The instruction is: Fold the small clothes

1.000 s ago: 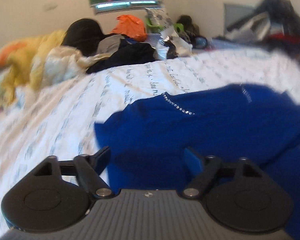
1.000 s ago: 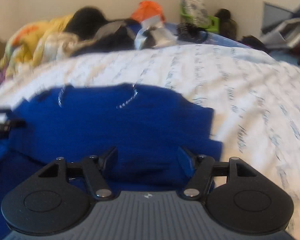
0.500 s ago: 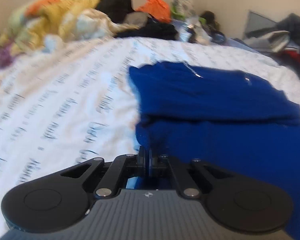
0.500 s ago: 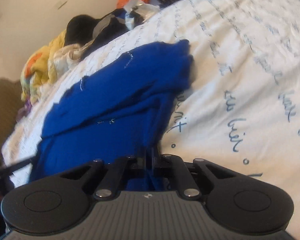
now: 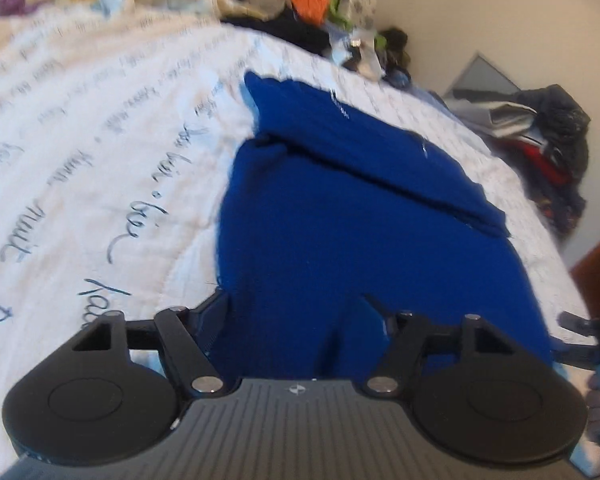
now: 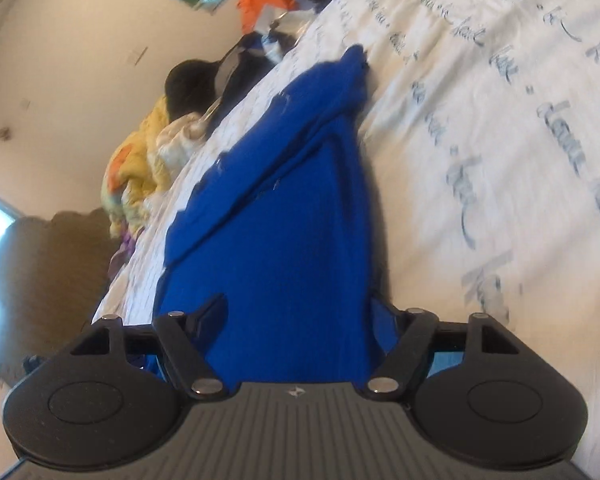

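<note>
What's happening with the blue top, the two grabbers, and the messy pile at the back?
blue top: lying on the bed, top part folded down over the rest.
left gripper: jaws opening, blue cloth between them, pads not pressing it.
right gripper: jaws opening, cloth between them, not pinched.
white bedspread: spread flat, printed with handwriting.
pile of clothes: heaped, unfolded, at the far end of the bed.

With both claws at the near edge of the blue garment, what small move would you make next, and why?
Probably ease both claws back off the cloth. The left claw and right claw are opening, pads clear of the blue garment between them, which lies folded on the bedspread.
</note>
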Available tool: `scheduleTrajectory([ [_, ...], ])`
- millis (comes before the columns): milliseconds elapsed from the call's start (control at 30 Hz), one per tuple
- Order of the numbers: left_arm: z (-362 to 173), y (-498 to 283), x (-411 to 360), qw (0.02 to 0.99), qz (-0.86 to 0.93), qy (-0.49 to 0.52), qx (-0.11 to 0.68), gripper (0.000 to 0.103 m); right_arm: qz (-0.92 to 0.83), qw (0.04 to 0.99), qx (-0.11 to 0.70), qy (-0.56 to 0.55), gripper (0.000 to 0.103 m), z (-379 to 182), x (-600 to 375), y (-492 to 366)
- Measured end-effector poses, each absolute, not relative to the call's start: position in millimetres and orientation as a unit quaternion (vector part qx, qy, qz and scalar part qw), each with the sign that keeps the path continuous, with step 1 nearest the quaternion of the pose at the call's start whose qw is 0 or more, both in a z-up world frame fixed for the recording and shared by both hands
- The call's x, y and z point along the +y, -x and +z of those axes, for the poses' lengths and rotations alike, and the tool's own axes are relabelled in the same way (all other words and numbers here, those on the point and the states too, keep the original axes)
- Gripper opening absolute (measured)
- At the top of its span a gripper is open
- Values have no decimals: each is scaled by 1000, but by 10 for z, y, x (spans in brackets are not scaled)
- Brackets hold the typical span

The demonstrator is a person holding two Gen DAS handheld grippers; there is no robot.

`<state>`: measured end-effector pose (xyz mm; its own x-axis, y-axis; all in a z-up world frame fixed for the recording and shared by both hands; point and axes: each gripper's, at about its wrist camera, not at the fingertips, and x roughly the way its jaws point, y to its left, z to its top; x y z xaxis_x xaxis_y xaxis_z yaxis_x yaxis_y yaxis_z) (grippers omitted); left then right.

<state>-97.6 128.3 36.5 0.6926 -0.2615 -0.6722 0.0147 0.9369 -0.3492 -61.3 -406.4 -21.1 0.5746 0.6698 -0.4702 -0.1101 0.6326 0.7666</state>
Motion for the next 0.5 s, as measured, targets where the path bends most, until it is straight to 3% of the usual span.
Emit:
scheduleTrajectory([
  [67, 363, 943, 1147, 919, -54, 100, 378, 38, 240, 811, 402, -350, 45, -229, -4018, 647],
  [100, 354, 907, 1110, 922, -35, 76, 377, 13, 228, 814, 417, -334, 3, -248, -3987, 617],
  [167, 350, 857, 1205, 921, -34, 80, 380, 15, 214, 824, 416, -320, 2, -251, -4013, 631],
  [200, 360, 851, 1236, 919, -27, 76, 386, 10, 206, 832, 410, -312, 2, -228, -4064, 656],
  [267, 363, 898, 1310, 918, -32, 70, 389, 10, 184, 840, 400, -316, 1, -235, -4257, 764],
  [367, 366, 1038, 1408, 909, -53, 114, 398, 16, 192, 822, 395, -362, 3, -350, -4404, 882],
  [433, 365, 1165, 1492, 900, -76, 158, 399, 55, 188, 807, 409, -382, 7, -348, -4375, 940],
  [467, 360, 1240, 1544, 895, -88, 181, 399, 65, 198, 796, 418, -391, 11, -343, -4357, 977],
  [500, 353, 1318, 1593, 888, -100, 203, 400, 77, 215, 787, 422, -396, 26, -340, -4346, 1017],
])
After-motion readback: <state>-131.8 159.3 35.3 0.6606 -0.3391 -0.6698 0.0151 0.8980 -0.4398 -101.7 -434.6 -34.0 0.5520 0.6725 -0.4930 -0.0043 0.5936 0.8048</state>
